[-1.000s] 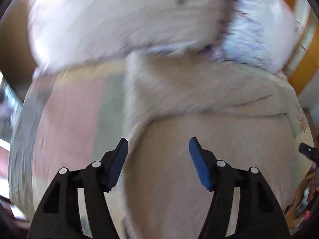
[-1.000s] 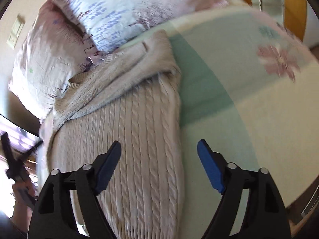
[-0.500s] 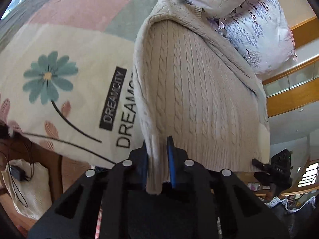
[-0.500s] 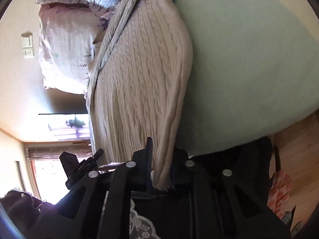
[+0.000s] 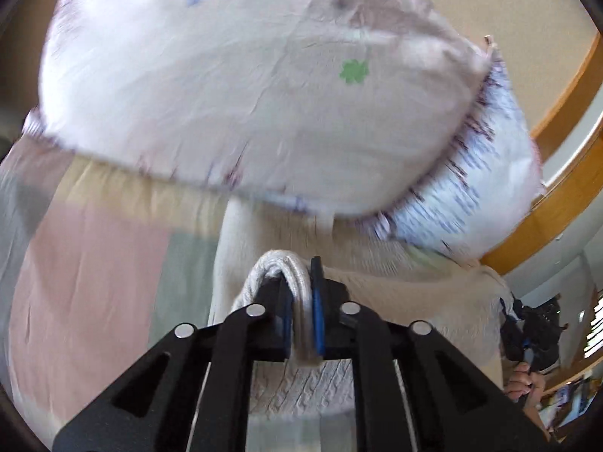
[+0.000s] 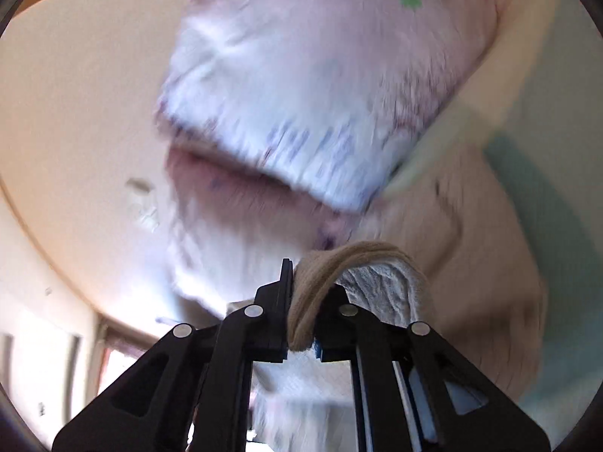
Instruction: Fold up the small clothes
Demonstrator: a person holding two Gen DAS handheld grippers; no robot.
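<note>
A beige cable-knit sweater (image 5: 407,290) lies on the bed, its far end against the pillows. My left gripper (image 5: 301,301) is shut on the sweater's hem, which bunches up between the blue pads. My right gripper (image 6: 301,301) is shut on the other corner of the hem (image 6: 361,263), the fabric draped over its right finger. The rest of the sweater (image 6: 490,248) spreads out to the right in the right wrist view. Both views are motion blurred.
A pink-white pillow (image 5: 241,86) and a blue-patterned pillow (image 5: 486,188) lie just ahead at the bed's head. The patterned bedspread (image 5: 90,275) extends left; its green part (image 6: 557,173) shows right. A wooden frame (image 5: 565,173) is at right.
Both grippers, open above the sweater a second ago, closed on its hem and have carried it forward toward the pillows, which now fill the upper views.
</note>
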